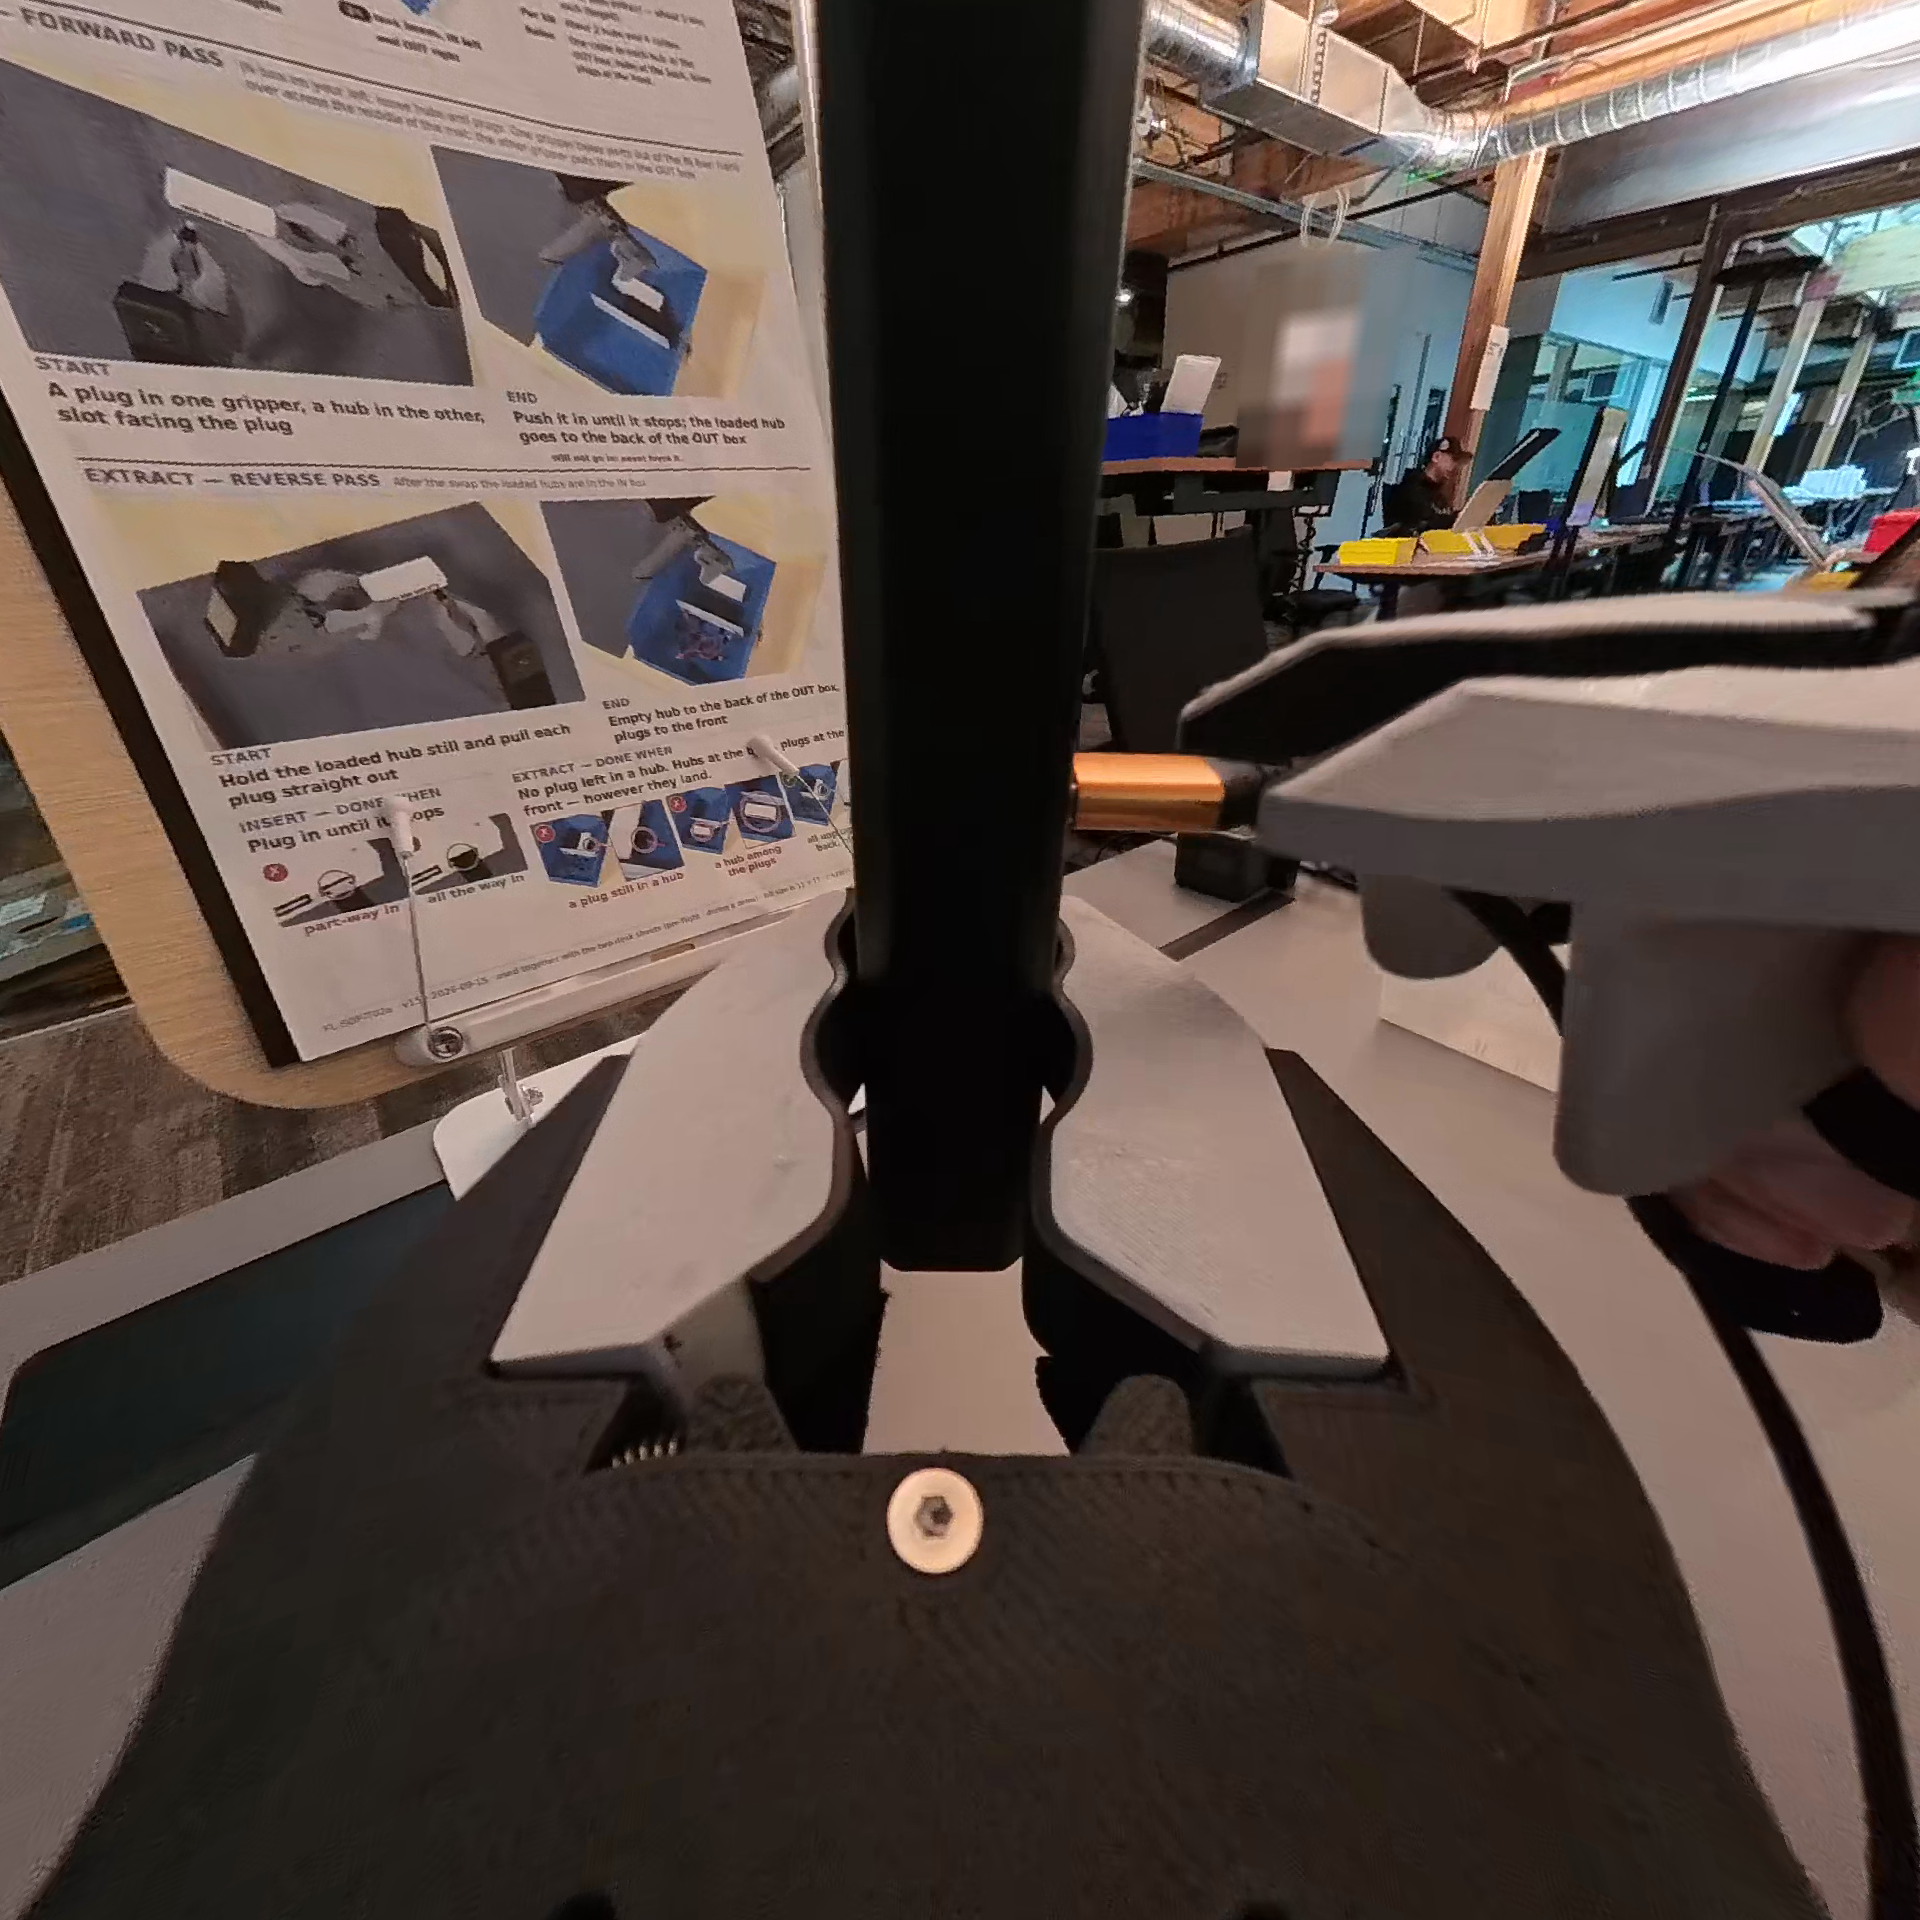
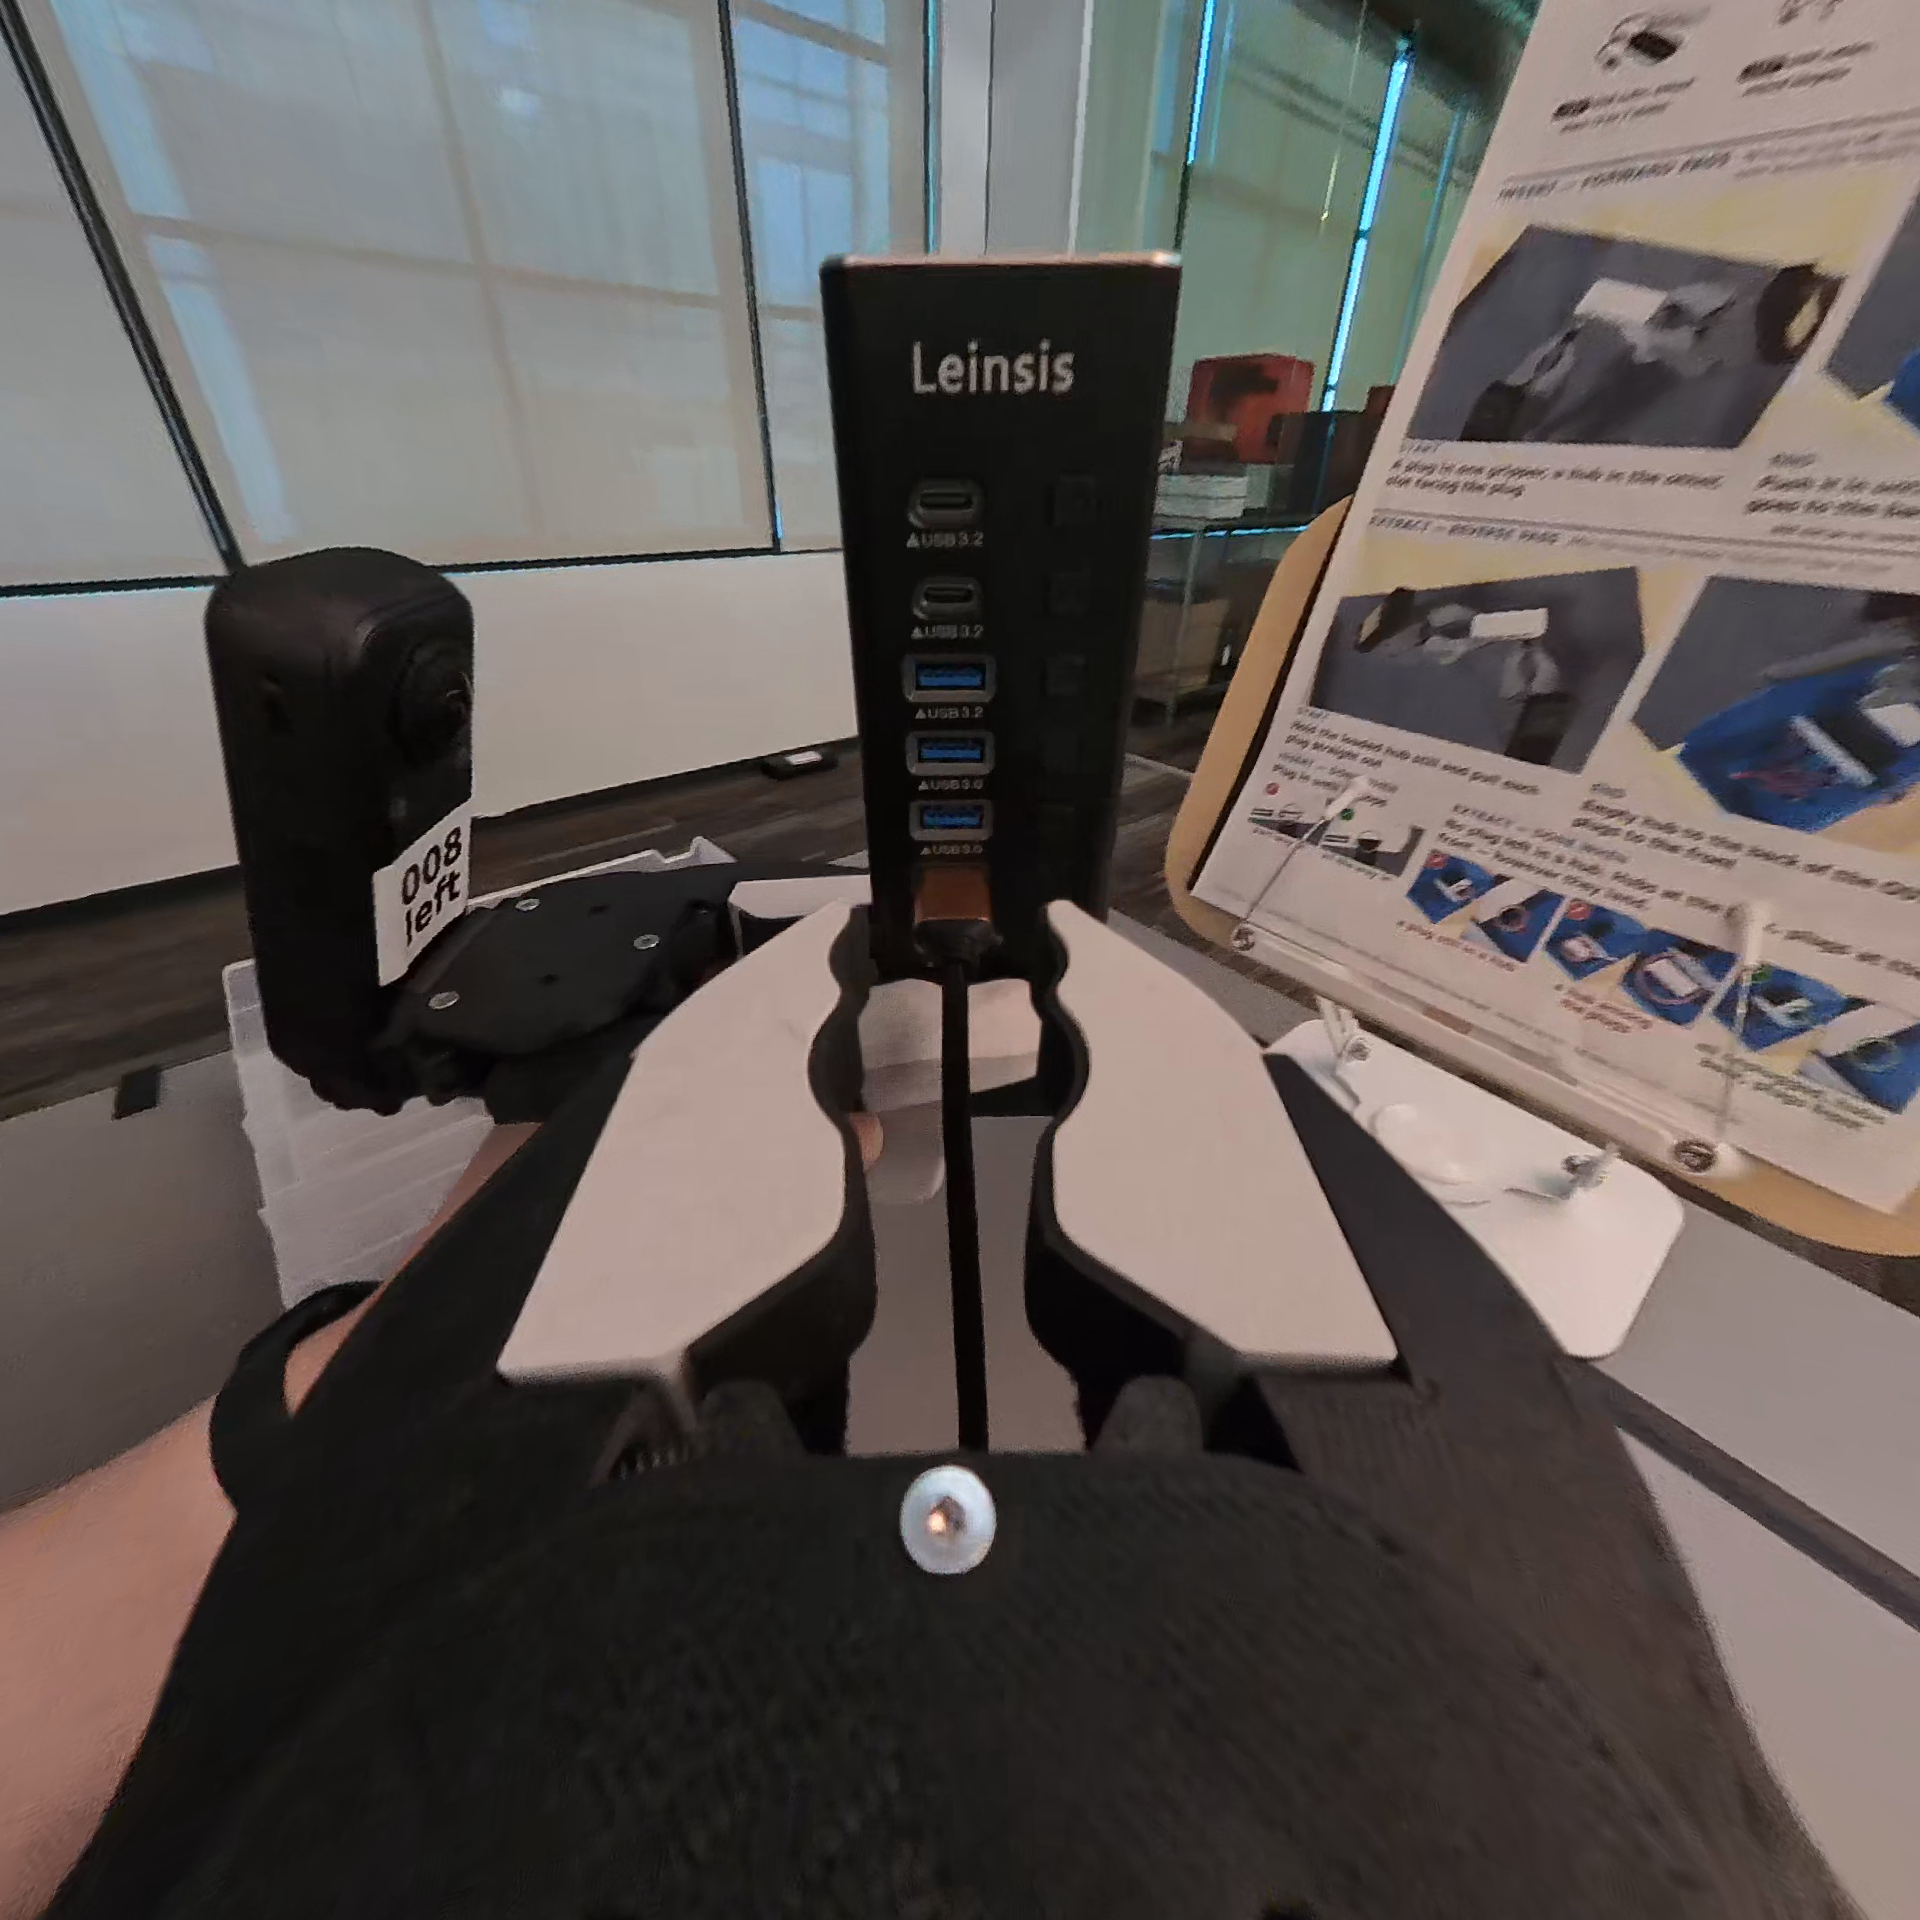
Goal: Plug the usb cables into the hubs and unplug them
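A tall black USB hub (image 1: 966, 623) is held upright in the left gripper (image 1: 951, 997), its lower end clamped between the grey jaws, which are closed narrowly against its two sides. In the right wrist view the hub (image 2: 997, 582) is seen from its port face, where a column of sockets runs down the front, two small oval ones above three blue ones. A gold-coloured USB plug (image 2: 951, 896) is seated in the lowest socket, just above the tips of the right gripper (image 2: 951, 940). From the left wrist view the same plug (image 1: 1148, 795) is seen from the side, its gold shell meeting the hub's edge and its black rear end pinched in the jaws of the right gripper (image 1: 1262, 790), which are closed on it. A black cable (image 2: 961, 1195) is led back from the plug straight down the gap between the right gripper's fingers. The left gripper's body, with a black camera (image 2: 338, 810) mounted on it, is seen at the left of the right wrist view, and a gloved hand (image 2: 312, 1382) below it. An instruction sheet (image 1: 416, 499) on a white stand (image 2: 1475, 1236) is propped on the grey tabletop (image 1: 1330, 997) behind the hub. Desks with yellow bins (image 1: 1382, 551) are visible far off.
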A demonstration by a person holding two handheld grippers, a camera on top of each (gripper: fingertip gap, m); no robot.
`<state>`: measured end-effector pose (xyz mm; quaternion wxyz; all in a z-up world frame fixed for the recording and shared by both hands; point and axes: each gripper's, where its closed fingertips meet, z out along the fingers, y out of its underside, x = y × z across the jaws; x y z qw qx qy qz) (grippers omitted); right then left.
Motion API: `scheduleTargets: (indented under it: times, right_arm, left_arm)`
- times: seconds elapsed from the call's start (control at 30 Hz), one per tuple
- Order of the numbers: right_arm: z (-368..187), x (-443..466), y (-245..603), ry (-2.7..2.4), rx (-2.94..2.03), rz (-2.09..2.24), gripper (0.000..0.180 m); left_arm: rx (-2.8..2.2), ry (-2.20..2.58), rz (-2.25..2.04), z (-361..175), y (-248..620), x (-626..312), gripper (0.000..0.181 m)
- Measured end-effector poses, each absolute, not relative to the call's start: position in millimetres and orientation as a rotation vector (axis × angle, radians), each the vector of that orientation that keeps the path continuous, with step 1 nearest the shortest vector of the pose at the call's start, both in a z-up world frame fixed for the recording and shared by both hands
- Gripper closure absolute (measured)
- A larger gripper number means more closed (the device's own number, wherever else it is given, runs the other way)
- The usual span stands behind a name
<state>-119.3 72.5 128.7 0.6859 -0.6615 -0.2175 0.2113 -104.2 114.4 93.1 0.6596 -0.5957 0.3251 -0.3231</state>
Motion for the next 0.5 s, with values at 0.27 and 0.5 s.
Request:
scheduleTargets:
  times: [0.27,0.5]
  right_arm:
    - [130.5,-120.7,78.5,-0.486,-1.429,0.456,0.165]
    - [124.2,-121.1,81.8,-0.517,-1.462,0.426,0.164]
  left_arm:
    - [-1.328,0.749,-0.716,94.2,111.8,-101.2,0.152]
    - [-1.326,0.759,-0.711,94.3,109.1,-97.4,0.151]
